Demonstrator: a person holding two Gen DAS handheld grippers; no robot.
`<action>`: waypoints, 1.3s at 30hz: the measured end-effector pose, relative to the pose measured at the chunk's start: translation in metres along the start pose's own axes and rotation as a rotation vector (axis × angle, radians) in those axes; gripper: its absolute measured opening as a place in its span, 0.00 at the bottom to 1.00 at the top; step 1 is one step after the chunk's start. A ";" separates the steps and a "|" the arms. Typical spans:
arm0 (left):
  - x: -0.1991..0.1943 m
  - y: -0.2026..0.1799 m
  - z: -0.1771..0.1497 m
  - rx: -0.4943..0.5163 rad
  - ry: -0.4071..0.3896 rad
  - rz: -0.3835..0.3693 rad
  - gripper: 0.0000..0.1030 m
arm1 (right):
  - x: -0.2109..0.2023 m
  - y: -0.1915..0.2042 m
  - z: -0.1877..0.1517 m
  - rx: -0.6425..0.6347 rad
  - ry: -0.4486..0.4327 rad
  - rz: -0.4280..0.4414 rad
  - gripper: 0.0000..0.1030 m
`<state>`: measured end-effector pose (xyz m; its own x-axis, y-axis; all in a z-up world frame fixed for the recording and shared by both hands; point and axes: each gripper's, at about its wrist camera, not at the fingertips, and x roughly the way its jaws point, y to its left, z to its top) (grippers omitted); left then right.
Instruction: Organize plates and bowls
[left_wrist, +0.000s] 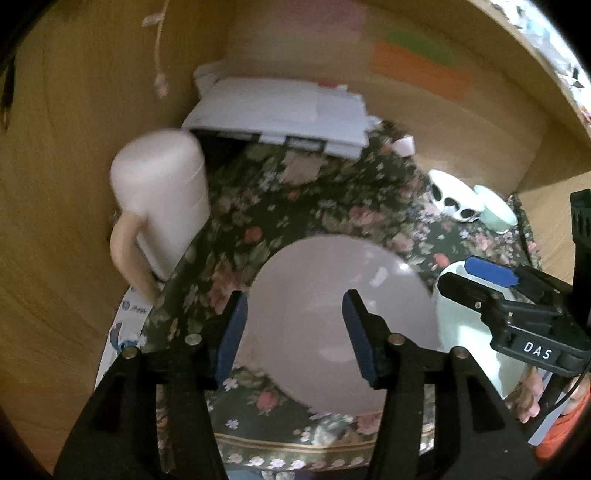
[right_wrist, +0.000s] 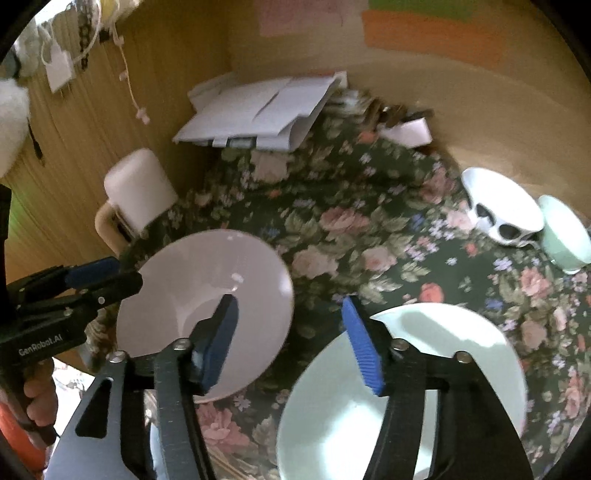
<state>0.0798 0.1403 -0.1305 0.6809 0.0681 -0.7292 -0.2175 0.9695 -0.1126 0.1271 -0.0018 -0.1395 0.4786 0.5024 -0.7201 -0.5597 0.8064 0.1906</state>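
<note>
**Two open claws poised over two dishes**

The left gripper (left_wrist: 295, 332) is hanging with its jaws spread wide and holding nothing, right above the pale pink plate (left_wrist: 343, 325) that is lying flat on the floral cloth (left_wrist: 258, 192). The plate's left rim is sitting just inside the left finger, so that edge looks like the nearer one to take — a judgement only.

The right gripper (right_wrist: 291, 343) is likewise gaping and empty; its right finger is overlapping the near-left rim of the mint dish (right_wrist: 424, 369), which is lying below and to the right of the claw. The pink plate is sitting left of it, closer to the left hand's tool.

Further back — well apart — a spotted bowl (right_wrist: 506, 210) and a small green bowl (right_wrist: 565, 232) are standing side by side.
</note>
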 end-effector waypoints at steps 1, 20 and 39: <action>-0.002 -0.006 0.004 0.011 -0.009 -0.006 0.52 | -0.005 -0.003 0.001 0.002 -0.015 -0.006 0.61; 0.029 -0.122 0.075 0.170 -0.066 -0.092 0.72 | -0.064 -0.122 0.031 0.112 -0.159 -0.220 0.71; 0.160 -0.201 0.138 0.301 0.065 -0.104 0.72 | 0.021 -0.248 0.061 0.324 -0.015 -0.248 0.59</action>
<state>0.3293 -0.0106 -0.1315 0.6401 -0.0411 -0.7672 0.0743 0.9972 0.0086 0.3172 -0.1718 -0.1615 0.5830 0.2832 -0.7615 -0.1857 0.9589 0.2145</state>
